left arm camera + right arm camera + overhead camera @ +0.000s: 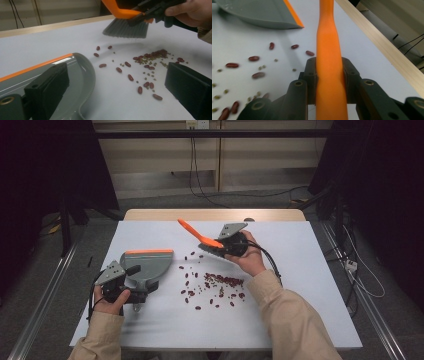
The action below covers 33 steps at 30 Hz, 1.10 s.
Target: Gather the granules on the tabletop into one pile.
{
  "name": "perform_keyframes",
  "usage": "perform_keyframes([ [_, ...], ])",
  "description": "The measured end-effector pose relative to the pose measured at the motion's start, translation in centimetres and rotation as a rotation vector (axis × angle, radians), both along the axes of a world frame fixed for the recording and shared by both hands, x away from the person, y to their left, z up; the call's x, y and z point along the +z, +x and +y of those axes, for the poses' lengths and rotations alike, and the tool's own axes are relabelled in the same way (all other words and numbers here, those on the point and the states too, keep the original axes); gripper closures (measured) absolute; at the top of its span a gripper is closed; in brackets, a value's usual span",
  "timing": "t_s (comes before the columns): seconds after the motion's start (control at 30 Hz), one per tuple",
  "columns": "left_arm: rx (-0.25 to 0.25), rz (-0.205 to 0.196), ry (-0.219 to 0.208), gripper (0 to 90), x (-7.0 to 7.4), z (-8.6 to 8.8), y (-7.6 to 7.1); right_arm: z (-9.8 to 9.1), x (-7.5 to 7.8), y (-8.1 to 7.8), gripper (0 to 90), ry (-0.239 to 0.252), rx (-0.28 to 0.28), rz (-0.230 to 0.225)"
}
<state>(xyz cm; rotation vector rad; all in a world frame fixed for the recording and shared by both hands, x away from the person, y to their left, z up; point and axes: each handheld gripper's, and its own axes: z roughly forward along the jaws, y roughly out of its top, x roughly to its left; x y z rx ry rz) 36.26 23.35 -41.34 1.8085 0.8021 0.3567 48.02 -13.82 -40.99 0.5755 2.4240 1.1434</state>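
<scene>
A grey dustpan with an orange front lip lies flat on the white table at the left. My left gripper sits at its near end, open; in the left gripper view one jaw hangs over the dustpan and the other over bare table, with my left gripper holding nothing. My right gripper is shut on the orange handle of a hand brush, seen close up as the brush handle between the pads. The grey bristles hover just above the table behind the scattered beans.
Red kidney beans and small green beans lie spread between the dustpan and the brush, densest near the right forearm. The wooden table edge runs along the far side. Cables trail on the floor beyond and at the right.
</scene>
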Motion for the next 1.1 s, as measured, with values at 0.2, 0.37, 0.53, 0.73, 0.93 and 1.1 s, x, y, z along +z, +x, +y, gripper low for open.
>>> perform_keyframes([
  [0.2,0.000,0.006,-0.008,5.3,0.0,0.1,0.1,1.8,-0.6,1.9,71.5,-0.016,-0.018,-0.011],
  [0.37,0.003,0.008,-0.007,5.3,-0.1,0.2,0.1,3.5,-1.2,2.8,71.5,-0.020,-0.017,-0.035],
  [0.53,0.010,0.010,-0.014,5.3,-0.1,0.3,0.1,5.4,-1.7,3.4,71.5,-0.112,0.012,-0.055],
  [0.73,0.020,0.011,-0.012,5.2,-0.1,0.6,0.0,6.3,-2.2,3.1,71.4,-0.127,0.089,-0.023],
  [0.93,0.024,0.012,-0.011,5.3,-0.1,0.8,0.0,6.0,-2.0,1.8,71.3,-0.138,0.178,-0.009],
  [1.1,0.031,0.013,-0.015,5.2,-0.1,0.8,0.0,5.8,-1.9,0.2,70.9,-0.177,0.268,-0.012],
])
